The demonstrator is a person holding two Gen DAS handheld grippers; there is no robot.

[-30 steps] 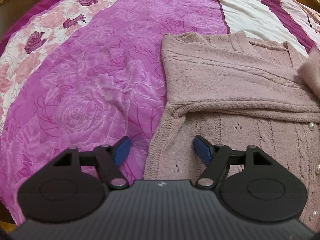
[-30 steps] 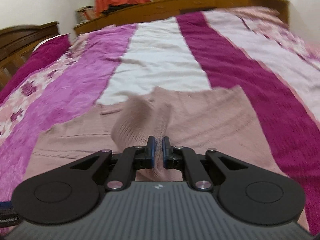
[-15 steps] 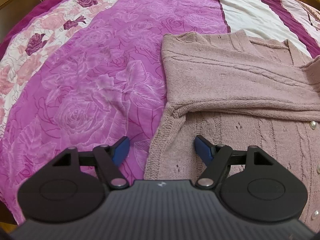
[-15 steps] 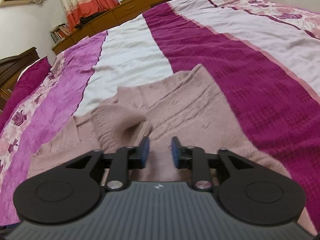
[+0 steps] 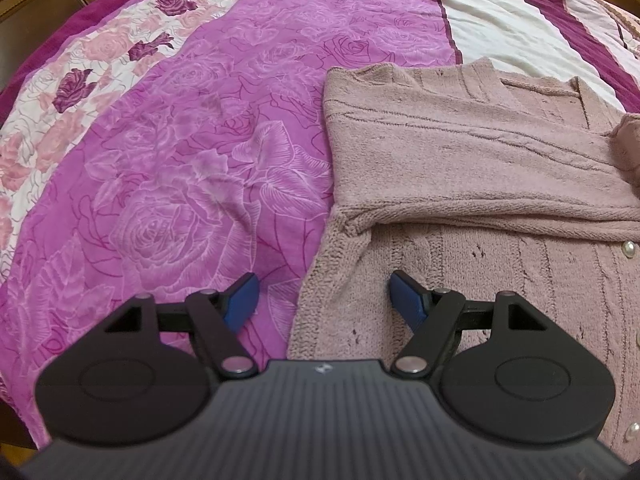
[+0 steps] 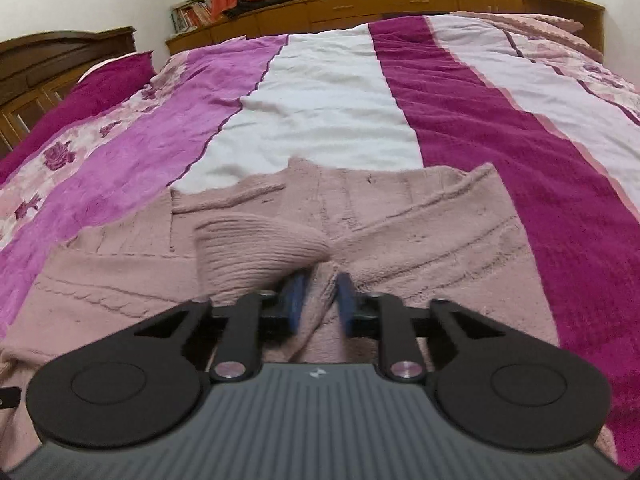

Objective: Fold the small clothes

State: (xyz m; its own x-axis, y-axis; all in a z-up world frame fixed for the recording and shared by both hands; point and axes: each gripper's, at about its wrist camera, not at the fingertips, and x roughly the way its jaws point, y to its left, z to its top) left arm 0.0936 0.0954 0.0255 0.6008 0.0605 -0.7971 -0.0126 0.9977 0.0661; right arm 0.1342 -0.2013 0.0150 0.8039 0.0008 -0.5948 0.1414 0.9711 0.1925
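A dusty-pink knit cardigan (image 5: 460,168) with pearl buttons (image 5: 629,249) lies flat on the bed, its left sleeve folded across the body. My left gripper (image 5: 322,300) is open and empty, hovering over the cardigan's lower left edge. In the right wrist view the cardigan (image 6: 420,232) spreads ahead. My right gripper (image 6: 319,304) is partly open, with the right sleeve's ribbed cuff (image 6: 256,252) lying loose just ahead of and between its fingers. The cuff also shows at the right edge of the left wrist view (image 5: 628,144).
The bed has a striped bedspread of purple rose print (image 5: 180,180), white (image 6: 320,112) and magenta (image 6: 500,128). A dark wooden headboard (image 6: 60,56) stands at the left. A wooden shelf unit (image 6: 380,4) with books and a curtain runs along the far wall.
My right gripper was shut on the sleeve cuff a second ago; it has opened and the cuff has dropped onto the cardigan's body. The left gripper has barely moved.
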